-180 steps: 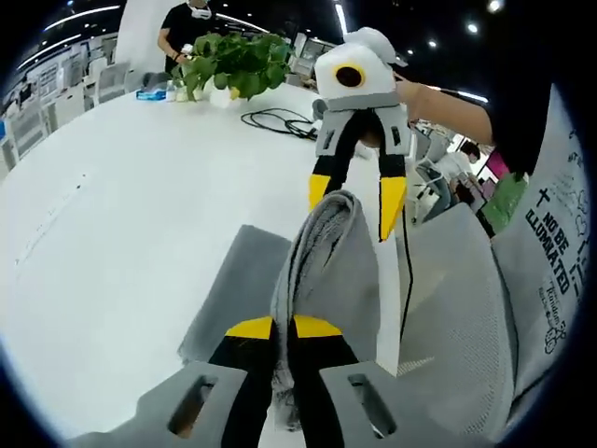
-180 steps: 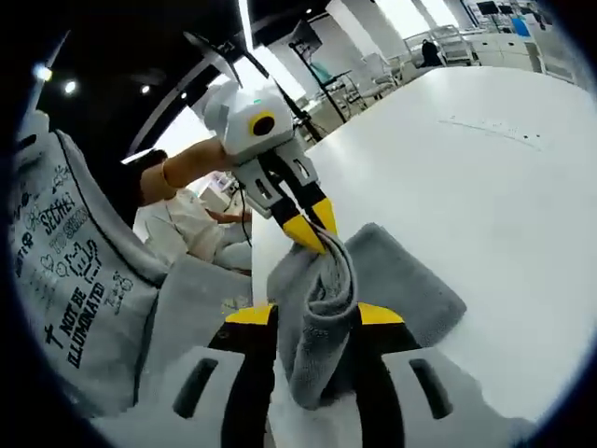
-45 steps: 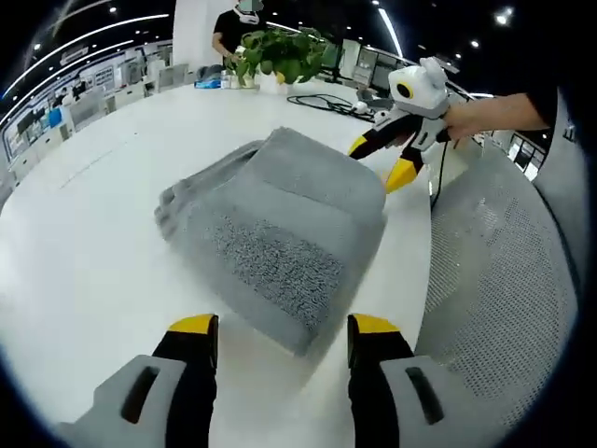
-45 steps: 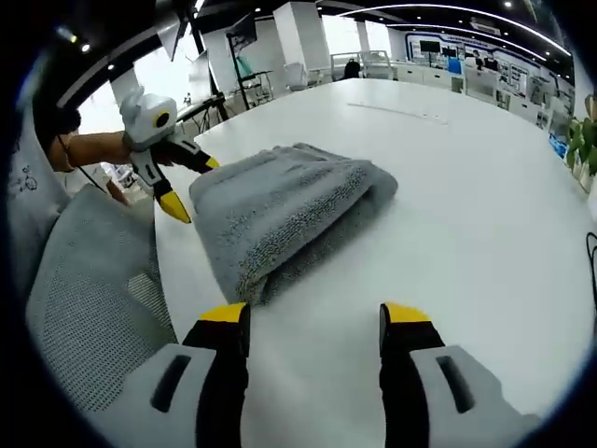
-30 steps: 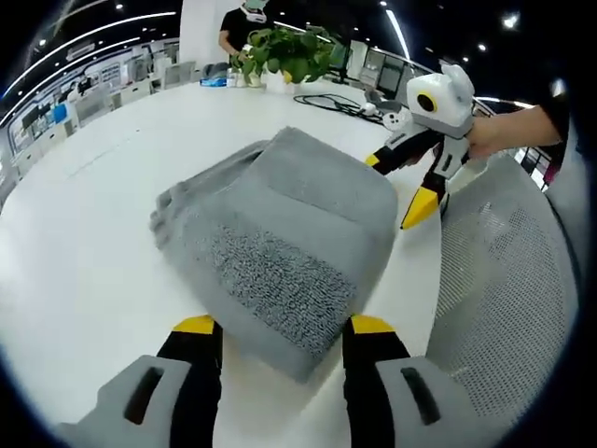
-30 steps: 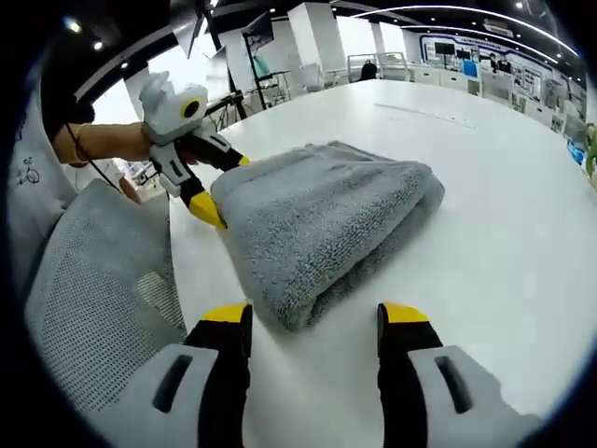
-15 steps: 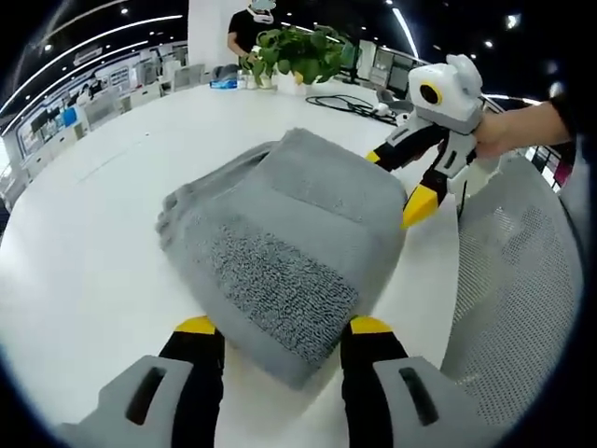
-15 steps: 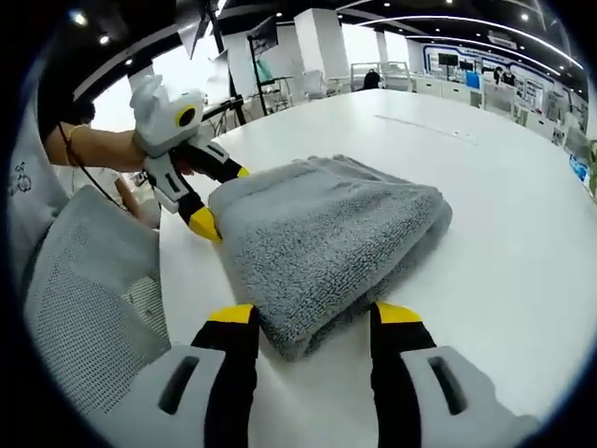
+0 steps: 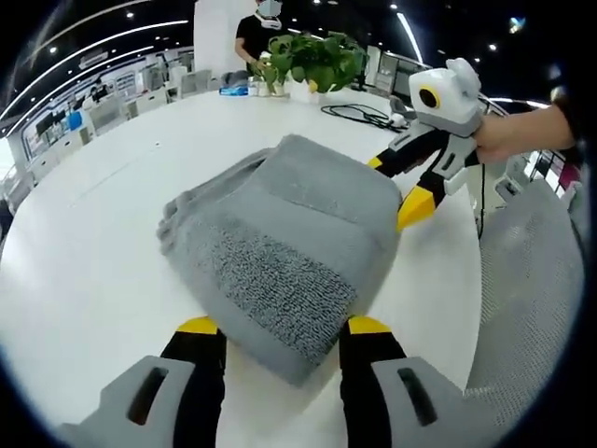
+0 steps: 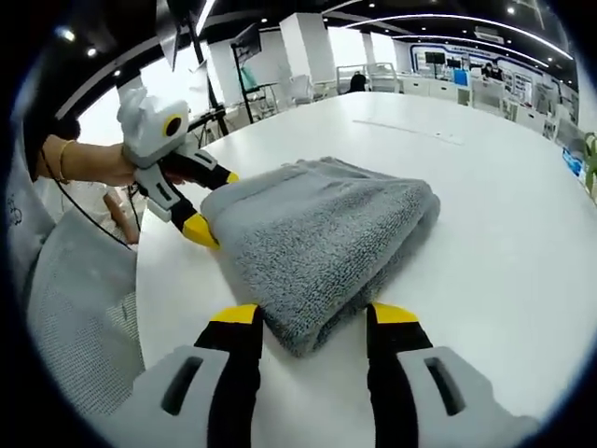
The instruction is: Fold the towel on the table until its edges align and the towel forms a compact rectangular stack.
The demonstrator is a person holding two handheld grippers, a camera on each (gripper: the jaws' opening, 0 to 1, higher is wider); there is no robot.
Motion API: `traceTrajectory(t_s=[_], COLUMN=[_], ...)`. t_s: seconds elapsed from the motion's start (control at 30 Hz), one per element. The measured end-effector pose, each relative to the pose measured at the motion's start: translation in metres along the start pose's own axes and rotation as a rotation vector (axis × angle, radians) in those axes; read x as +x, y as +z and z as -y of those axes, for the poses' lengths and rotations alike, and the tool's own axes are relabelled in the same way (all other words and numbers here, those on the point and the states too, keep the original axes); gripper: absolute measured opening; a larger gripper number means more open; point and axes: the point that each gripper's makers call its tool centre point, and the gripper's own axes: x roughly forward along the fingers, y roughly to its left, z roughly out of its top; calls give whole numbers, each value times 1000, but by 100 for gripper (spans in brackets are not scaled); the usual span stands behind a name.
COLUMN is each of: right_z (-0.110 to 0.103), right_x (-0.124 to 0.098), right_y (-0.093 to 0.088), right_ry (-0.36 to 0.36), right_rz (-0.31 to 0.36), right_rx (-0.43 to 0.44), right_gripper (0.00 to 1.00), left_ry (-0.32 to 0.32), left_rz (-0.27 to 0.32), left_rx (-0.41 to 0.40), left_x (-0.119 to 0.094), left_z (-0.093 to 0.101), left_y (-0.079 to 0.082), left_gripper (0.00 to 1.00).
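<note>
The grey towel (image 9: 280,233) lies folded in a thick stack on the white table (image 9: 84,243). In the left gripper view the left gripper (image 9: 277,329) stands wide open, its 2 yellow-tipped jaws either side of the towel's near corner, gripping nothing. At 2 o'clock the right gripper (image 9: 403,189), held in a hand (image 9: 508,135), is also open and empty, jaws straddling the towel's far corner. A potted plant (image 9: 312,61) and a cable (image 9: 359,114) sit at 12 o'clock. No writing is legible.
</note>
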Motion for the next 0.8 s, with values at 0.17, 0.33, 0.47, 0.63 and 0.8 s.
traceTrajectory(t_s=[0.17,0.33,0.47,0.63,0.8], right_z=[15,25,25,25,24], right_x=[6,8,10,9,1], right_y=[10,16,15,15,14], right_ry=[-21,-39,-41,-45,-52], right_rz=[8,14,4,4,9], right_rx=[16,27,18,23,30], right_gripper=[45,45,44,43,42], left_ry=[8,8,2,4,-8], left_rz=[12,26,24,25,37], left_rx=[-5,-22,-37,-48,-99], left_x=[7,11,13,12,6], left_z=[-14,-22,-23,-22,-22], left_y=[9,14,14,14,15], left_gripper=[48,48,48,48,48])
